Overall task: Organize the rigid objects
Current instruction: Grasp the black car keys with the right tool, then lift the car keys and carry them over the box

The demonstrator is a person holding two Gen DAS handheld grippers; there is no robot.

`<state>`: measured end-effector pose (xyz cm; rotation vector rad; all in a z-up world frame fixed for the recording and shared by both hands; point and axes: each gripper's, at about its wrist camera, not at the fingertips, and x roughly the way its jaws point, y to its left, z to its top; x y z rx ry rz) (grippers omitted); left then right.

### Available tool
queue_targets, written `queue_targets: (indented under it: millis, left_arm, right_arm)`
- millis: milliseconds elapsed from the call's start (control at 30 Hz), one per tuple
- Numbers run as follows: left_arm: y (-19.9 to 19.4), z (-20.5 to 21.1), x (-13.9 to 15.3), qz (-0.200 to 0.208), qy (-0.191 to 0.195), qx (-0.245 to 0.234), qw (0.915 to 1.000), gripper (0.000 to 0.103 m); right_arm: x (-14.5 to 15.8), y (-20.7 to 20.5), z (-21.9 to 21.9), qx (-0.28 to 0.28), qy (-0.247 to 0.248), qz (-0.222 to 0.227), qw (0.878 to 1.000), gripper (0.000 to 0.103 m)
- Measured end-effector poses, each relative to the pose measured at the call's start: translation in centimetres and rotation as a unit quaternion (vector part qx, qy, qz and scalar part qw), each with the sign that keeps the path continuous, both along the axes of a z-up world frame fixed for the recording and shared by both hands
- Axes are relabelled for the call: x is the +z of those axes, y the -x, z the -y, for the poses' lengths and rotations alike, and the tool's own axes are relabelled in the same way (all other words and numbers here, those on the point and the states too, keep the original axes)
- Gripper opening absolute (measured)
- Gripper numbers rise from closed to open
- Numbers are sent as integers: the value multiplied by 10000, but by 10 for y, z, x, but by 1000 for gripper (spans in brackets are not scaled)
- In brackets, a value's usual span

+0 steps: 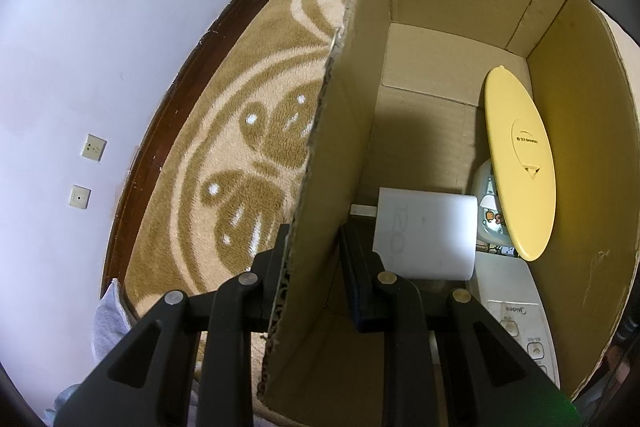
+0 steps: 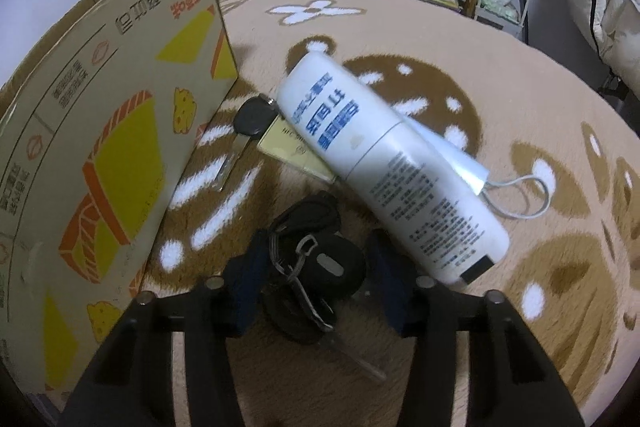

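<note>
The left gripper [image 1: 310,267] clamps the cardboard box [image 1: 460,7] wall between its 2 fingers. The right gripper [image 2: 314,281] stands open around the black key bunch [image 2: 316,267] on the blanket [image 2: 520,107], beside the white bottle [image 2: 384,163].

Left gripper [image 1: 314,259]: matte black plastic frame, two angular arms on each side with triangular cut-outs. Round metal pivot pins on the linkages, silver-grey on one side, brassy on the other. Fingers [image 1: 276,267] are flat black bars; the inner one carries a dark pad.

Right gripper [image 2: 316,287]: same black moulded frame with slotted arms and small round silver pins at the joints. Fingers [image 2: 248,291] are covered with dark blue pads.
</note>
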<state>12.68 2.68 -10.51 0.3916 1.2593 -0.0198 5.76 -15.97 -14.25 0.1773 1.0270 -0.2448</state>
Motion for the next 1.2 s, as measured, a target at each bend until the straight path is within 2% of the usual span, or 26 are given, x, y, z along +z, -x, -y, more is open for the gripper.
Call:
queue_targets:
  millis: [67,167,300,533,733,833,1200]
  left_arm:
    - [0,0,0,-5,12,11,10000,22]
    - [-1,-1,0,-13,27,27,10000,22]
    - [-3,-3,0,-35,62,51,10000,22]
    - [-4,-4,0,-38,69,62,10000,22]
    - [-3,-4,-1,-31,57,57,10000,22]
    - [-3,-4,-1,-39,75,70,9999,22]
    - [-2,-5,-1,-39,92,68,9999,21]
  right_arm:
    - [3,-1,6,-111,-99,73,9999,38]
    - [6,2,21,-303,-625,259,9973,38]
    - [16,3,23,-340,-836,538,9945,38]
    - [46,5,15,-250,-893,1042,9902,38]
    - [89,6,7,-91,-968,1707,9805,38]
    - [114,7,-5,58,-919,2043,9746,38]
    - [178,-1,-57,806,-827,2713,9555,38]
